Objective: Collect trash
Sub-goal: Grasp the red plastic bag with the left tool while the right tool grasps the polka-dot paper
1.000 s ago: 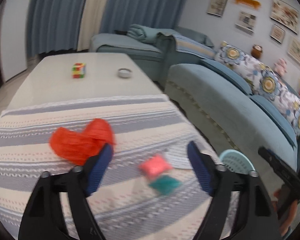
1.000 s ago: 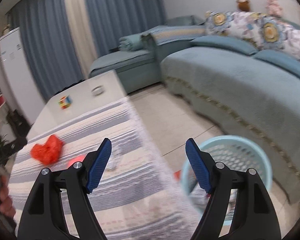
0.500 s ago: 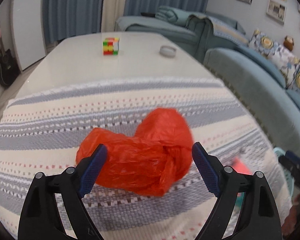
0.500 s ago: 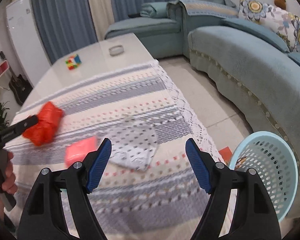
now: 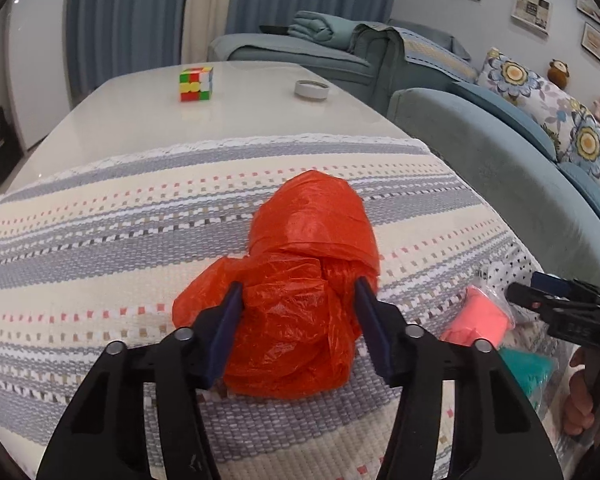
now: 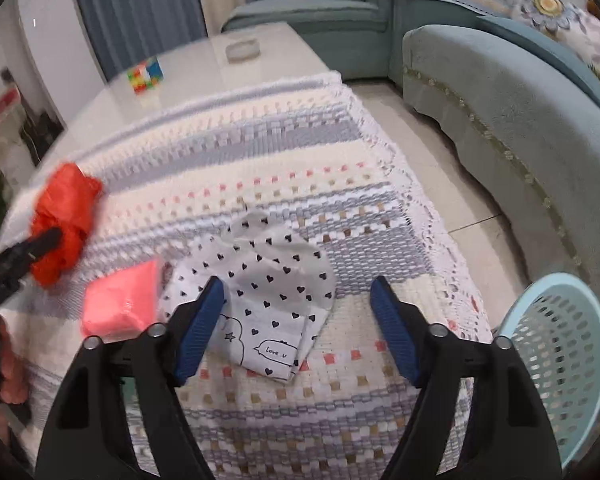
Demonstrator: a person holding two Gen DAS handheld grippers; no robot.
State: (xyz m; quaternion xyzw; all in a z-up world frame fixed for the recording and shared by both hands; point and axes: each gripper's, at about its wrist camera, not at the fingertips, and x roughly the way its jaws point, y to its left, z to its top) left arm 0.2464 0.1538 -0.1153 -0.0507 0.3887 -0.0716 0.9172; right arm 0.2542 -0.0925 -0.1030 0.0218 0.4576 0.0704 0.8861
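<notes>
A crumpled red plastic bag [image 5: 300, 280] lies on the striped tablecloth [image 5: 100, 232]. My left gripper [image 5: 298, 308] has its fingers on both sides of the bag's near end, pressing into it. The bag also shows in the right wrist view [image 6: 62, 216] at the left, with the left gripper at it. My right gripper [image 6: 298, 312] is open and empty above a white wrapper with black hearts [image 6: 272, 280]. A pink packet [image 6: 120, 304] lies left of that wrapper. A teal packet [image 5: 534, 368] lies near the pink packet [image 5: 476, 316].
A light blue trash basket [image 6: 568, 360] stands on the floor at the table's right. A colour cube [image 5: 196, 84] and a small round dish [image 5: 311, 89] sit on the bare far end of the table. A blue sofa [image 6: 520, 92] runs along the right.
My left gripper has moved onto the red bag and narrowed around it. My right gripper has swung from the basket over the table to above the heart wrapper.
</notes>
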